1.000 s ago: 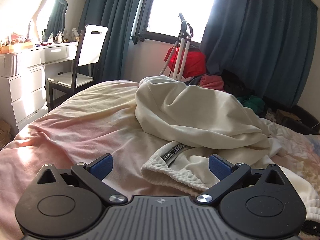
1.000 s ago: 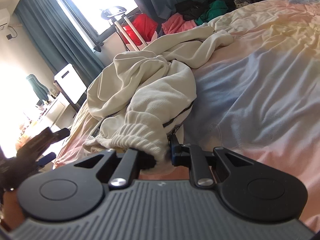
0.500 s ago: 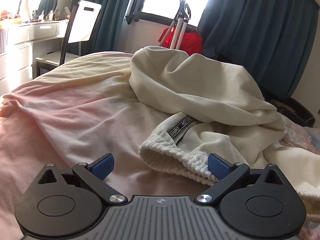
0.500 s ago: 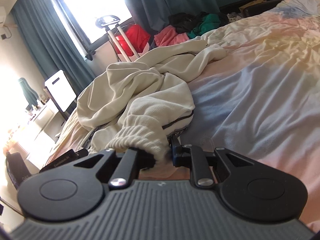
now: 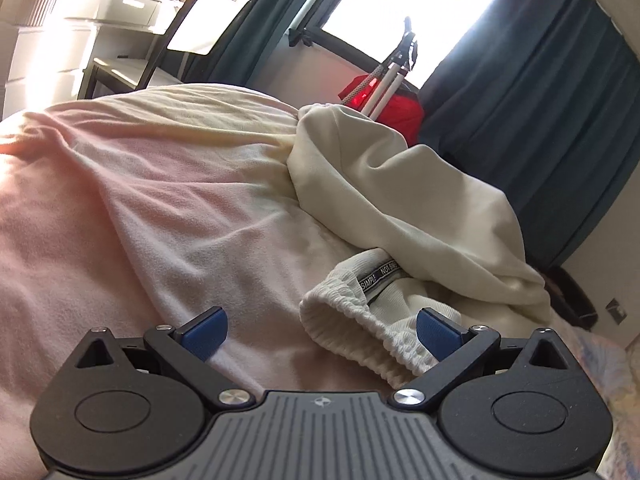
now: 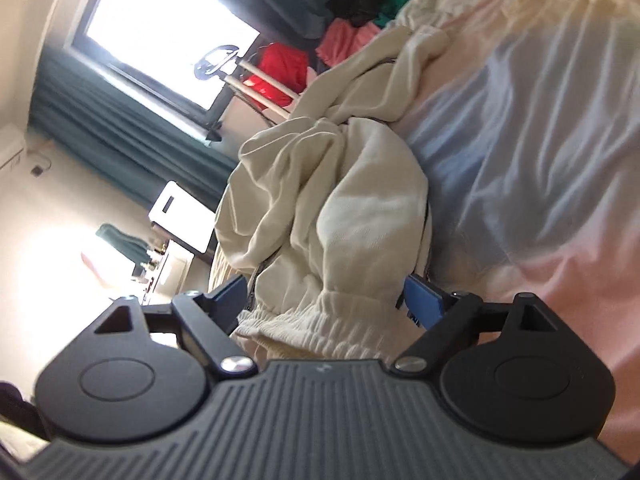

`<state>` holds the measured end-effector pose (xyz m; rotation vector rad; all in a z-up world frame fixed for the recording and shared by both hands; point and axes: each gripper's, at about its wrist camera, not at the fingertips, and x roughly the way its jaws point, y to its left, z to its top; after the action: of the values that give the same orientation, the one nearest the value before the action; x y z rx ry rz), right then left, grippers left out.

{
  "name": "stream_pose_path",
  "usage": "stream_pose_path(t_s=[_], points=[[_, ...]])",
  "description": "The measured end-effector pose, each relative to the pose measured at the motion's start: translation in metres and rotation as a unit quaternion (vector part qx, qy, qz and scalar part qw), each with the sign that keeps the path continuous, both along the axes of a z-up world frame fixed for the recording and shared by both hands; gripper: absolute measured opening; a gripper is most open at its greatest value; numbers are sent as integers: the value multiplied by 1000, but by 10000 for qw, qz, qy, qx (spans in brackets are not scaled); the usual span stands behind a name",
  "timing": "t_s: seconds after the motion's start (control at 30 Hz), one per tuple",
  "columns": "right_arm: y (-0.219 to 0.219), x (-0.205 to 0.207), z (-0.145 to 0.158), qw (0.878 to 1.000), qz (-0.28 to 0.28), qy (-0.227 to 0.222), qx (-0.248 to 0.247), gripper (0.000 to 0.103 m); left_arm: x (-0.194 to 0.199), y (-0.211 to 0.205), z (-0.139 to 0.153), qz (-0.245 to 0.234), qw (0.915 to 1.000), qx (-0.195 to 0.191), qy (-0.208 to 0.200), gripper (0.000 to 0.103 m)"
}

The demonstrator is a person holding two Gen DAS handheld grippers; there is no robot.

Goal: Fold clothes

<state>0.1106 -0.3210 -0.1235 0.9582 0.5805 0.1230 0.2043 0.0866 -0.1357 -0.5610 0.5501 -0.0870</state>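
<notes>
RIGHT: right gripper (image 6: 324,300), clamped on ribbed cuff (image 6: 316,320) a second ago, now spread, cuff loose between | LEFT: left gripper (image 5: 320,332) agape beside waistband (image 5: 352,320) | GARMENT: cream garment (image 5: 400,200) crumpled on bed (image 5: 160,220), unfolded.

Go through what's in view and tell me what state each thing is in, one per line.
Left tool: open, ribbed hem beside its right pad.
Right tool: open, straddling the gathered hem.
Cream garment: crumpled, unfolded, zipper undone.
Ribbed hem: lying on the blanket.
Blanket: wrinkled.
Curtains: drawn apart.
</notes>
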Motion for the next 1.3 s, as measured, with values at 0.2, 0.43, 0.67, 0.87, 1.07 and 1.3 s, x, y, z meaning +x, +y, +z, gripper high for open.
stream_pose_path(t_s=[0.2, 0.43, 0.67, 0.87, 1.07, 1.3], points=[[-19, 14, -28, 9959, -417, 642, 485, 88, 22, 1, -2, -207, 9993, -314, -67, 101], [-11, 41, -50, 9932, 184, 787, 835, 81, 54, -7, -9, -656, 9954, -662, 243, 93], [8, 49, -50, 9959, 430, 686, 402, 38, 72, -7, 1, -511, 9949, -654, 572, 44], [23, 43, -42, 9965, 726, 290, 313, 29, 64, -2, 34, -451, 9976, -479, 218, 19], [78, 45, -20, 9904, 1265, -70, 554, 26, 75, 27, 97, -235, 9993, -215, -202, 17], [182, 74, 16, 9763, 1985, -432, 752, 26, 102, 113, 167, 219, 9963, 802, -234, 17]])
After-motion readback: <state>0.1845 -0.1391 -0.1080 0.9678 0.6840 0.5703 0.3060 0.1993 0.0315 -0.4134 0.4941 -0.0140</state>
